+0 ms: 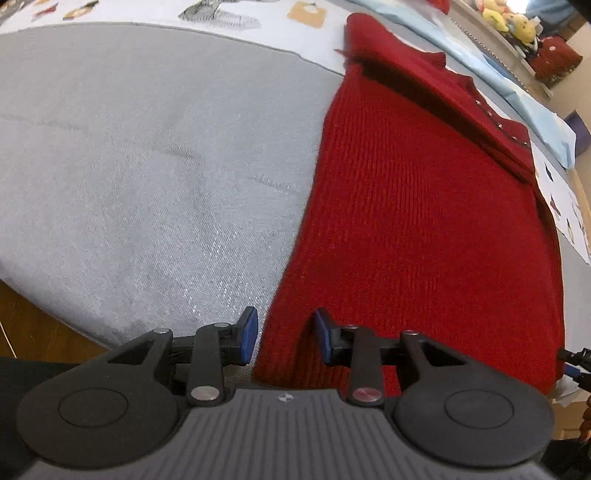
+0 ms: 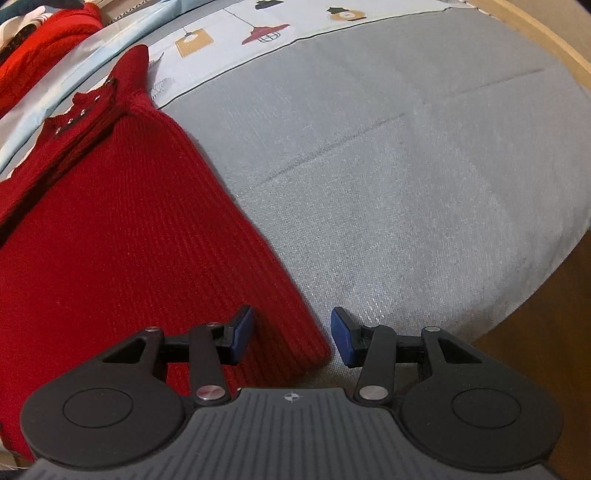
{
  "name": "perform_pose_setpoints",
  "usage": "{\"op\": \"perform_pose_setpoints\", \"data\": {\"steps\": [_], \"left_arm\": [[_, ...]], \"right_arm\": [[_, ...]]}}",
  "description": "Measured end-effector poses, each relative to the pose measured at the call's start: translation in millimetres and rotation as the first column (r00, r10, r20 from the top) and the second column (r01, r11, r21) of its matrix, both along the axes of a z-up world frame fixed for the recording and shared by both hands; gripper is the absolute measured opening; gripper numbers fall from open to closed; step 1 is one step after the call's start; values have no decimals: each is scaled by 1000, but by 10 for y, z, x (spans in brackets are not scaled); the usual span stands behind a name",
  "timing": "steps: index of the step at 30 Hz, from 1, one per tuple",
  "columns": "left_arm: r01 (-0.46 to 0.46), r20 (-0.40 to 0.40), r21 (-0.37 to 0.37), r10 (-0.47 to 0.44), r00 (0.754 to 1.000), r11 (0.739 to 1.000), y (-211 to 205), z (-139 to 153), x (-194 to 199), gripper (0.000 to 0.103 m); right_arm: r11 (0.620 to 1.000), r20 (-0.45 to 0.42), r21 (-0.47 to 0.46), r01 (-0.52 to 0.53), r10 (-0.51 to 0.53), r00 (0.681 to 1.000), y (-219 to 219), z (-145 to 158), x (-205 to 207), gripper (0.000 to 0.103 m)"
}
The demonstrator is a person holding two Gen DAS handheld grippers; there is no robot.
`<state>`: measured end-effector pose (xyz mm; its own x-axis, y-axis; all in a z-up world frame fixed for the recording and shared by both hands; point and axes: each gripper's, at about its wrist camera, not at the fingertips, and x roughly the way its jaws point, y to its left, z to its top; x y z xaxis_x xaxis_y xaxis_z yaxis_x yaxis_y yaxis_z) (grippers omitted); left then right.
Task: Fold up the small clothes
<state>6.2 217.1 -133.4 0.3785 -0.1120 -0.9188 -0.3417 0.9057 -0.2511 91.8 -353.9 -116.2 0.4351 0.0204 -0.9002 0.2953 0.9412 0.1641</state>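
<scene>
A red knit sweater (image 1: 424, 221) lies flat on a grey mat (image 1: 147, 147), its sides folded in, its collar at the far end. My left gripper (image 1: 285, 338) is open, its jaws straddling the sweater's near left hem corner. In the right wrist view the same sweater (image 2: 129, 240) fills the left half, on the grey mat (image 2: 406, 166). My right gripper (image 2: 291, 338) is open, its jaws straddling the near right hem corner. Neither grips the cloth.
A light blue patterned cloth (image 2: 266, 33) lies beyond the mat. More red clothing (image 2: 44, 48) is piled at the far left. Plush toys (image 1: 506, 18) and a dark red item (image 1: 557, 59) sit on a shelf. The wooden table edge (image 2: 535, 354) shows near right.
</scene>
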Motion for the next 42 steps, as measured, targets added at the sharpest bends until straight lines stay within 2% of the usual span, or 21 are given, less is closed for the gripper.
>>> {"op": "perform_pose_setpoints", "data": {"steps": [5,10,13,17,24,25,27,29,33,36,42], "left_arm": [[41,-2,46,-41,999,998,-106,-24,66,37],[40,-1,50,-40,999,998,-131,-32,84,37],[50,4,59,-50,999,997,-151,-28,76,37],[65,8,74,-66,998,995,-190,-39,93,37],[90,15,100,-92,996,991,-246,-41,69,37],[94,17,103,-96,995,990,-252,-40,65,36],[116,30,91,-119,992,989,-270,-31,61,14],[135,44,97,-140,989,986,-294,3,28,12],[153,44,107,-159,986,982,-321,13,-7,13],[138,28,81,-140,990,987,-289,-31,4,19],[180,27,107,-184,983,978,-359,-42,18,19]], "right_arm": [[1000,-2,-21,-22,22,1000,63,0,22,50],[998,-3,-36,-43,42,999,100,-2,44,50],[997,1,-38,-63,63,998,118,7,51,43],[996,14,7,-90,90,996,122,34,39,24],[995,18,11,-100,99,995,117,51,-9,22],[995,18,10,-101,101,995,116,51,-12,22],[994,19,1,-112,112,994,138,52,-10,21],[993,26,-7,-117,117,993,163,64,12,17],[996,57,13,-85,84,995,120,120,-8,14],[997,39,9,-80,80,996,101,69,5,14],[991,27,-42,-128,129,991,219,49,31,15]]}}
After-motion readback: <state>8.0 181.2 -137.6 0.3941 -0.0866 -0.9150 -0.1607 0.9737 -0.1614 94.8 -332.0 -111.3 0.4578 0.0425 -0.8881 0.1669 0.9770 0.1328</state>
